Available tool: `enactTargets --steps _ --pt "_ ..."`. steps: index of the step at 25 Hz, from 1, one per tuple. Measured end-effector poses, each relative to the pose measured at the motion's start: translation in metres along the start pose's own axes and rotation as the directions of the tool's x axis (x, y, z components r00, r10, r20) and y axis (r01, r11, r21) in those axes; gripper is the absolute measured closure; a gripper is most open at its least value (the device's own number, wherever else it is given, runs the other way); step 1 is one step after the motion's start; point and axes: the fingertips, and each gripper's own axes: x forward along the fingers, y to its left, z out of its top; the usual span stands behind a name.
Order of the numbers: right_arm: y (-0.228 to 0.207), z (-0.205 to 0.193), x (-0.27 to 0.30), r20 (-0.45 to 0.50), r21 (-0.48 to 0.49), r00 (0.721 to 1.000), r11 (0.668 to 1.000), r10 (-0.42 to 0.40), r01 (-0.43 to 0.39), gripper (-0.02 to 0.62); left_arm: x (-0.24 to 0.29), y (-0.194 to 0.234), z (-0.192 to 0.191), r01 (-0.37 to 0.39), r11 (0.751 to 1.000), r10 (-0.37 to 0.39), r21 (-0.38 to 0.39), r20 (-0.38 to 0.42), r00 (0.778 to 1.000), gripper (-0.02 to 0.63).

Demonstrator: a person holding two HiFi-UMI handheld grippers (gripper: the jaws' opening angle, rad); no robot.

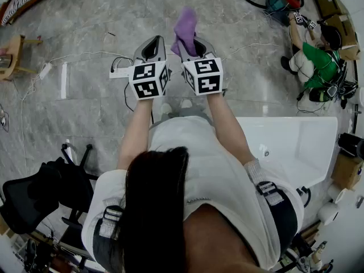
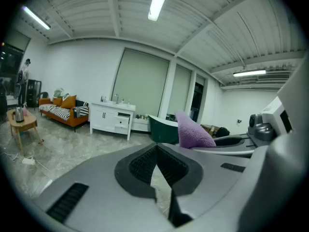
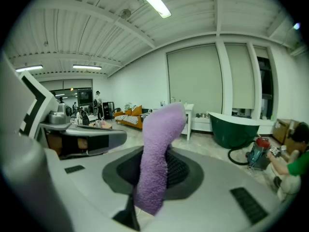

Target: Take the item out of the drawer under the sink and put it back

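The right tongs clamp the cloth near its end; a weak pinch could drop it on the floor. The left tongs are together, empty.

My right gripper was grey with black-and-white square markers; the towel was purple. The floor at upper left was veined grey, the sink at right white.

Bare floor ahead is open; the white basin crowds the right.
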Motion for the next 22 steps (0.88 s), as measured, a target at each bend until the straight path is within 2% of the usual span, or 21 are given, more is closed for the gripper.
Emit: enactTargets --steps 9,22 --pt "0.012 0.002 0.007 0.007 0.025 1.0 1.0 0.008 -0.009 0.491 -0.001 0.012 0.005 0.01 1.0 -0.01 -0.011 0.014 1.0 0.603" --pt "0.024 0.006 0.021 0.021 0.055 0.999 0.998 -0.037 0.036 0.491 0.003 0.037 0.003 0.051 0.999 -0.051 -0.014 -0.001 0.999 0.603"
